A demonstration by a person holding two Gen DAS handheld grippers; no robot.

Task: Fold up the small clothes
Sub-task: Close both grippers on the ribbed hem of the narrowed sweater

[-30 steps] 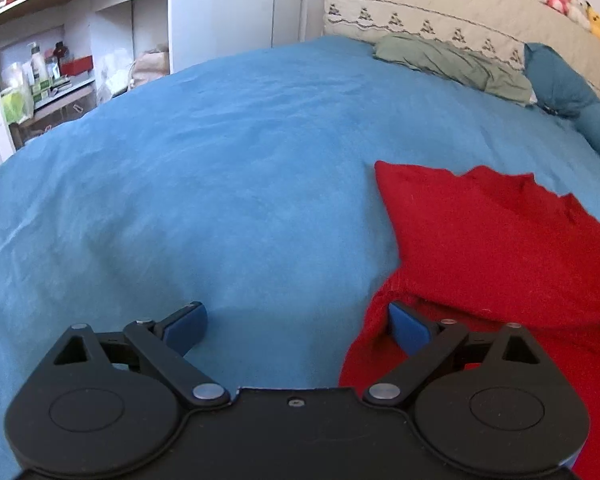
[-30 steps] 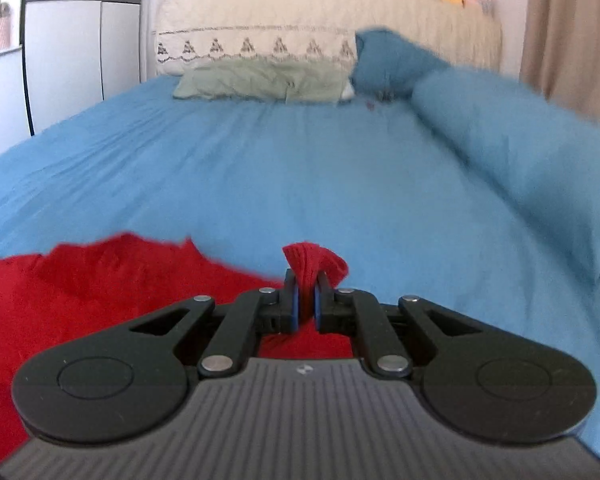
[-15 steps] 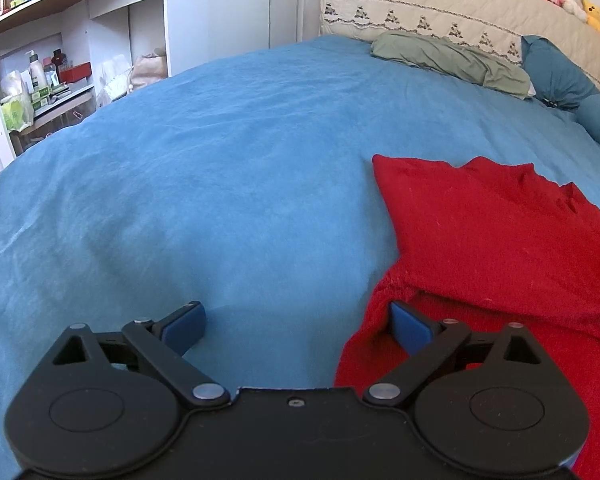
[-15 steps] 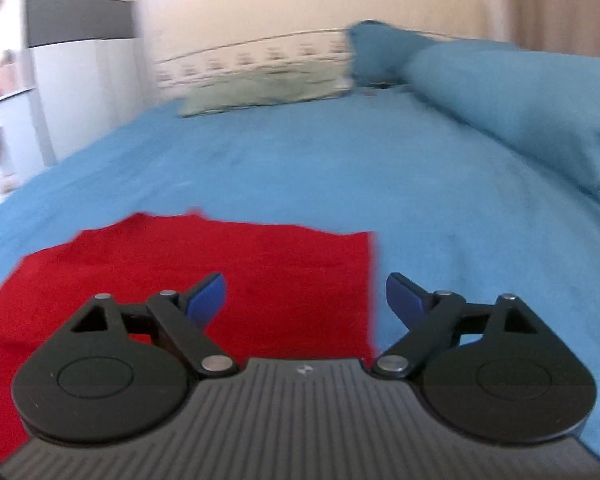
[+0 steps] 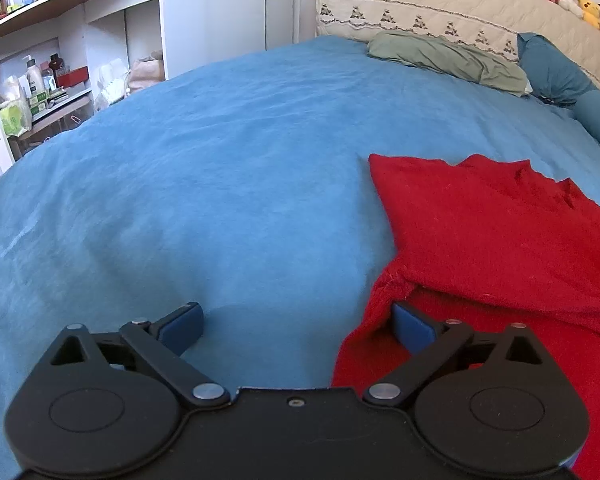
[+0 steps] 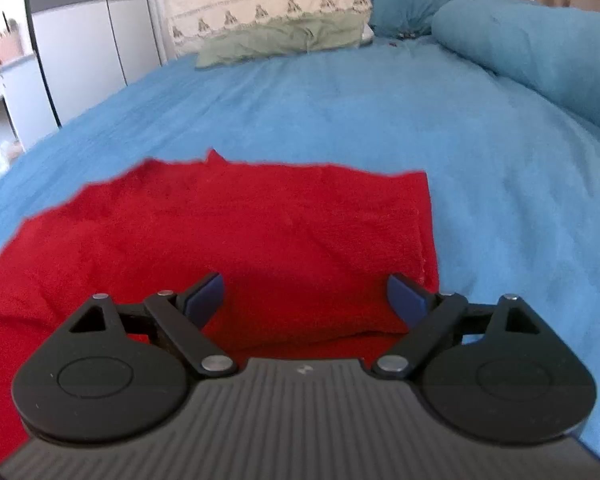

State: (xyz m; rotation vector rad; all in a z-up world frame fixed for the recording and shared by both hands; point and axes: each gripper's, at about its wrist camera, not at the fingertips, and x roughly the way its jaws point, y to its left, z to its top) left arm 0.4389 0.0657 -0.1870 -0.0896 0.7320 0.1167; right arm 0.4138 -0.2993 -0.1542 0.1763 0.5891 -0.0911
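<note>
A red knitted garment [image 5: 496, 240] lies on the blue bedspread [image 5: 220, 184], its upper part folded over the lower layer. My left gripper [image 5: 298, 326] is open at the garment's left edge, its right finger touching the red cloth, its left finger over bare bedspread. In the right wrist view the garment [image 6: 240, 224] spreads flat with a straight right edge. My right gripper [image 6: 306, 298] is open and empty just above the garment's near right corner.
A green pillow [image 5: 448, 60] and a cream headboard [image 5: 420, 4] stand at the far end. A rolled blue duvet [image 6: 540, 48] lies along the right side. White shelves [image 5: 60, 64] with bottles stand left of the bed.
My right gripper let go of the bunched red cloth and opened; the garment now lies flat, folded over. My left gripper stayed open at the left edge, barely moving.
</note>
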